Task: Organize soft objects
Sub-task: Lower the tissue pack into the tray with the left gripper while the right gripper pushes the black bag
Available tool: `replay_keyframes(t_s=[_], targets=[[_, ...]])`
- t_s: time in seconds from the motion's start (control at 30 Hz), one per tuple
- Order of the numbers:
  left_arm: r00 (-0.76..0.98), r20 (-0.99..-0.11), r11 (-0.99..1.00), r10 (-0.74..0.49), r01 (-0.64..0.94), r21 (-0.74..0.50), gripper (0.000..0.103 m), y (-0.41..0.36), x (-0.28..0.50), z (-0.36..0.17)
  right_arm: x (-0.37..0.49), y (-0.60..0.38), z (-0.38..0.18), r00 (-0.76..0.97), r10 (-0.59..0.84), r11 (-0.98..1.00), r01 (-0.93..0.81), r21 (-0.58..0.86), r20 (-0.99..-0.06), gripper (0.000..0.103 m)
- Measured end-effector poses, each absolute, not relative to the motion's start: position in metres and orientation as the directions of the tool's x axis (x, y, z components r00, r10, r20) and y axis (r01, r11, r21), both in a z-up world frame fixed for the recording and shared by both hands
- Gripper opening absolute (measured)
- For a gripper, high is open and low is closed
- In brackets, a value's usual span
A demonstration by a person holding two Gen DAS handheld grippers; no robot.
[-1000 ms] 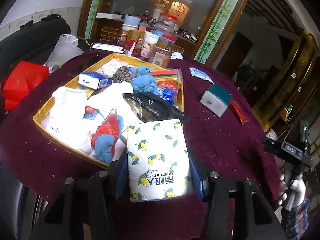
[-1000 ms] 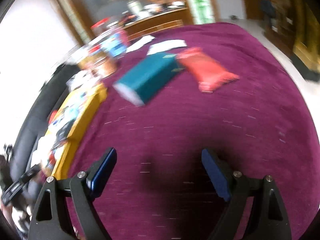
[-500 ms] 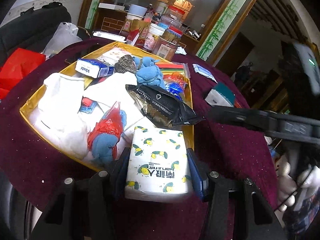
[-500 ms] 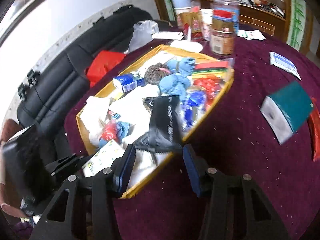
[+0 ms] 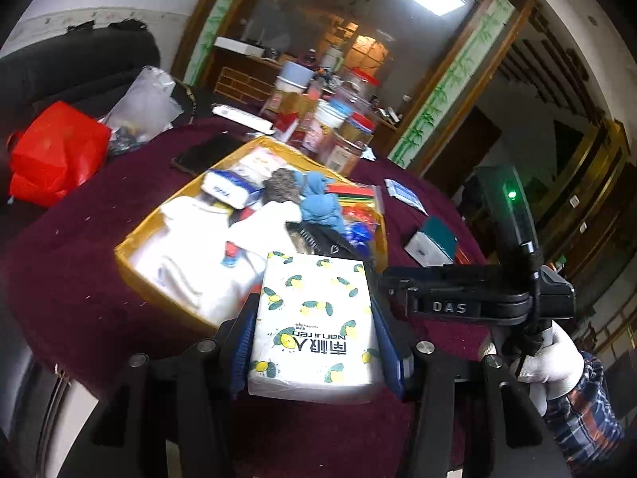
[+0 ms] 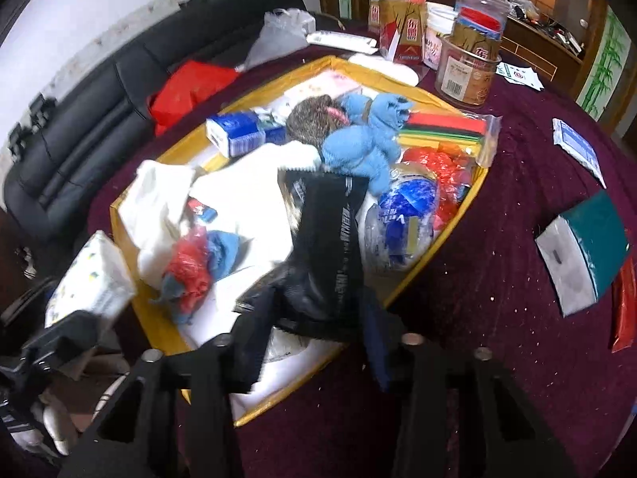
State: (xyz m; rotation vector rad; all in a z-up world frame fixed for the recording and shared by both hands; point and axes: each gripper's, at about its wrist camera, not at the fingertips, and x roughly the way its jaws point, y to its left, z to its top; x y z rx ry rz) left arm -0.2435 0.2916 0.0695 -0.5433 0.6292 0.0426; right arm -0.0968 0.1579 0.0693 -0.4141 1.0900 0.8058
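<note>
Jaws pinch soft lemon-print tissue pack (image 5: 314, 318).

Behind your tray stands a clear jar (image 6: 469, 71) with a brown label (red-lidded jars crowd beyond it), beside 2 red cartons (image 6: 398, 34). A black sofa (image 6: 99, 91) runs along the wall, a red bag (image 6: 187, 87) resting against it.

Crowded yellow tray (image 6: 458, 221); open maroon tablecloth (image 6: 497, 263) before teal box (image 6: 589, 247).
</note>
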Motion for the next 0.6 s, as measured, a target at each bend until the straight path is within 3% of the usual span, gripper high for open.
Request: replay_keyframes(t_s=[0.23,0.37,0.5,0.6], targets=[[0.807,-0.579,0.847,-0.117,-0.223,-0.482,0.057,0.302,-0.251,0.063,-0.085,0.172,0.052,0.244,0.259,0.682,-0.731,-0.002,-0.934,0.036],[0.818,-0.565,0.844,-0.109,-0.225,-0.488,0.057,0.308,-0.257,0.064,-0.097,0.170,0.072,0.268,0.335,0.663,-0.748,0.024,-0.903,0.037],[0.829,-0.552,0.830,-0.090,-0.244,-0.502,0.057,0.320,-0.262,0.065,-0.105,0.180,0.098,0.324,0.425,0.643,-0.765,0.030,-0.845,0.056],[0.832,-0.549,0.825,-0.083,-0.251,-0.506,0.057,0.325,-0.265,0.063,-0.093,0.199,0.103,0.332,0.441,0.651,-0.758,0.042,-0.834,0.057]])
